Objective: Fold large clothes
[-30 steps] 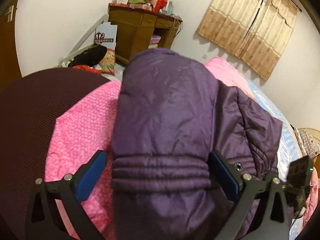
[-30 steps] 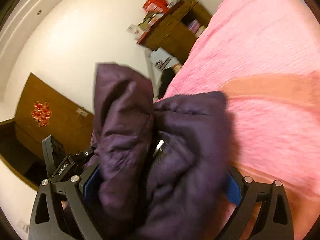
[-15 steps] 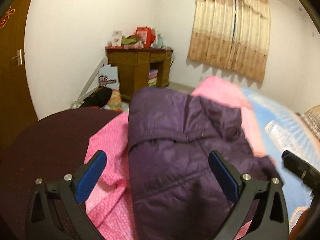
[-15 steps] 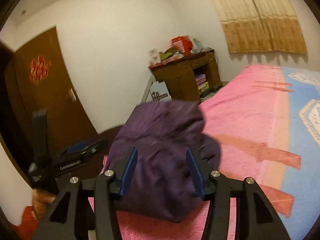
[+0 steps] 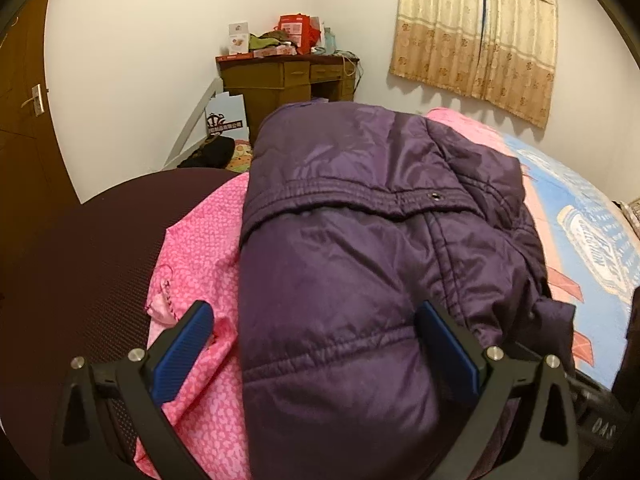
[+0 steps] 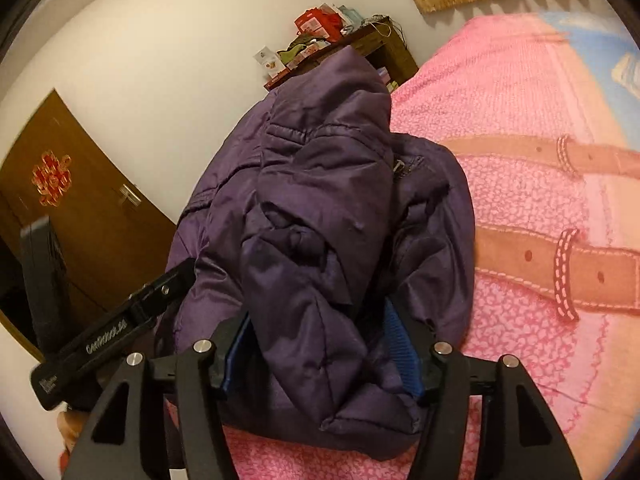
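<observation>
A folded purple padded jacket [image 5: 360, 220] lies on the pink blanket [image 5: 192, 248] of a bed. My left gripper [image 5: 312, 312] stands open, wide around the jacket's near end. Its left pad hangs clear over the blanket and its right pad is beside the fabric. In the right wrist view the jacket [image 6: 320, 200] bulges up between the blue pads of my right gripper [image 6: 320, 316]. The pads press a bunched fold of it while the jaws are opening. The left gripper's black body [image 6: 100, 344] shows at the lower left.
A dark mesh surface [image 5: 80, 260] lies left of the blanket. A wooden desk [image 5: 288, 80] with clutter stands against the far wall, with a brown door [image 5: 24, 120] at the left and a curtain [image 5: 476, 32] at the right. The bed [image 6: 540, 160] stretches to the right.
The jacket's raised part has been laid down flatter. My right gripper narrowed, swung round, and now has a fold of the jacket between its pads. The left gripper stayed open and drew back.
</observation>
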A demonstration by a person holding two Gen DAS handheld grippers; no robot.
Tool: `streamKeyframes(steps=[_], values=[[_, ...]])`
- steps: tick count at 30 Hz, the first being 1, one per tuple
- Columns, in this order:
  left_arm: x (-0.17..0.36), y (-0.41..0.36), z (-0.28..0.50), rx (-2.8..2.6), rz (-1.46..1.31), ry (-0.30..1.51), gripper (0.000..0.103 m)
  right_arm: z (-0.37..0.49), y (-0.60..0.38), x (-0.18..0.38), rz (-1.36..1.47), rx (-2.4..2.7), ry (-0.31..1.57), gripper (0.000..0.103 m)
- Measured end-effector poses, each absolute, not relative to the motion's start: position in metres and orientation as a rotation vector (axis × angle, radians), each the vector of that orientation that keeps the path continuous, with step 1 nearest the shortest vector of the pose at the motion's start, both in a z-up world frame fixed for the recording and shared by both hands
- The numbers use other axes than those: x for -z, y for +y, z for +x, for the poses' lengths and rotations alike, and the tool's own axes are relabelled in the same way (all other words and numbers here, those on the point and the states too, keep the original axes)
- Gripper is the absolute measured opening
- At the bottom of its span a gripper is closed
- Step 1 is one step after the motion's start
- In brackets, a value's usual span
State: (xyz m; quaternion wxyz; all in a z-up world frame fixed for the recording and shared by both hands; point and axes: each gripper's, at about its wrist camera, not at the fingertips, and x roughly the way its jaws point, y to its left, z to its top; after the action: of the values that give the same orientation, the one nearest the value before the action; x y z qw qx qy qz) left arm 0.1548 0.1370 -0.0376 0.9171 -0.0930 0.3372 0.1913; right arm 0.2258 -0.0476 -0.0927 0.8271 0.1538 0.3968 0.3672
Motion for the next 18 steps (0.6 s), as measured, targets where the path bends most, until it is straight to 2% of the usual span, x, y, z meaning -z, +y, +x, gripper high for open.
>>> streamKeyframes(steps=[8,11,13,14,15,16,18], values=[[0.039,0.139,0.155,-0.374,-0.208,0.697,0.103,0.227,-0.043,0.089,0.325,-0.779,0.866,0.064],[0.030,0.147,0.157,-0.334,-0.216,0.690,0.103,0.231,-0.045,0.074,0.322,-0.799,0.884,0.064],[0.021,0.159,0.158,-0.356,-0.208,0.655,0.103,0.237,-0.054,0.055,0.338,-0.797,0.825,0.065],[0.017,0.168,0.158,-0.375,-0.217,0.632,0.103,0.241,-0.063,0.043,0.362,-0.792,0.774,0.073],[0.014,0.176,0.160,-0.384,-0.236,0.622,0.103,0.247,-0.073,0.032,0.398,-0.782,0.723,0.092],[0.011,0.188,0.166,-0.371,-0.279,0.625,0.103,0.257,-0.080,0.022,0.432,-0.775,0.686,0.101],[0.015,0.202,0.179,-0.313,-0.343,0.656,0.103,0.284,-0.083,0.018,0.454,-0.790,0.703,0.102]])
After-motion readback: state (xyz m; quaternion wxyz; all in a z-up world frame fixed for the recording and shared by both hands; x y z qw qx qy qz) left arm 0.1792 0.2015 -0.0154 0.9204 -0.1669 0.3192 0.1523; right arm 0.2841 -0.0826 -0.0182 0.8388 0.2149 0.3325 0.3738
